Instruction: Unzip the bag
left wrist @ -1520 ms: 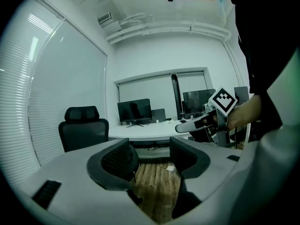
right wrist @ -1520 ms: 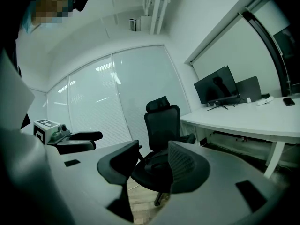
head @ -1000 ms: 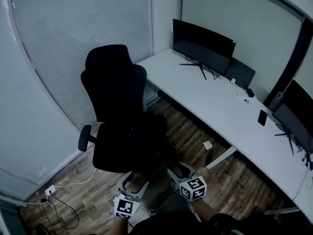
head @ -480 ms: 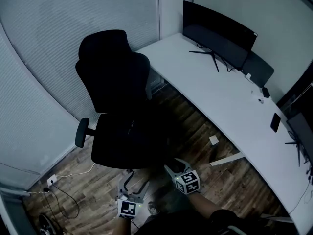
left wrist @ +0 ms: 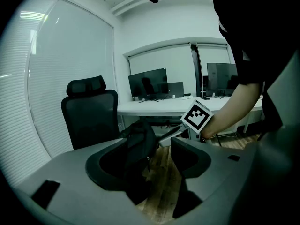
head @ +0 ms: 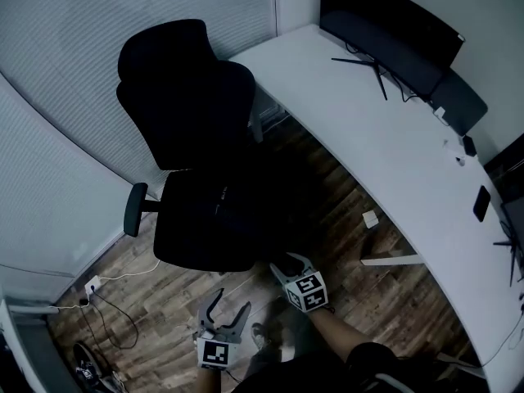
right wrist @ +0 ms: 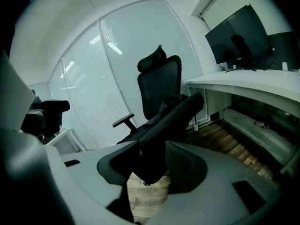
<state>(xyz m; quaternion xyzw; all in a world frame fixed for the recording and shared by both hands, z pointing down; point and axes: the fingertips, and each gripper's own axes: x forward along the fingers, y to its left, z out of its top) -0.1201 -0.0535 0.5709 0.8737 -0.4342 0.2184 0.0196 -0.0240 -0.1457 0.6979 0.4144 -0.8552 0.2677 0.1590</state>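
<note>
A black bag (head: pixel 255 207) rests on the seat of a black office chair (head: pixel 184 97); the two dark shapes are hard to tell apart in the head view. My right gripper (head: pixel 289 262) is at the bag's near right edge, and its jaws stand apart. In the right gripper view a corner of the bag (right wrist: pixel 176 114) hangs between the jaws of the right gripper (right wrist: pixel 152 167). My left gripper (head: pixel 230 303) is open over the floor, short of the chair. In the left gripper view the bag (left wrist: pixel 139 139) stands ahead of the left gripper (left wrist: pixel 159 150), with the right gripper's marker cube (left wrist: pixel 197 116) beside it.
A long white desk (head: pixel 385 154) curves along the right, with a monitor (head: pixel 385 27) and small items on it. A glass wall with blinds (head: pixel 74 80) is at the left. Cables (head: pixel 115 322) trail on the wooden floor (head: pixel 385 301). The chair's armrest (head: pixel 133 209) sticks out leftward.
The head view has tipped further down, so chair and desk sit higher in the picture. My right gripper has moved closer to the bag; the left gripper stays low near the floor.
</note>
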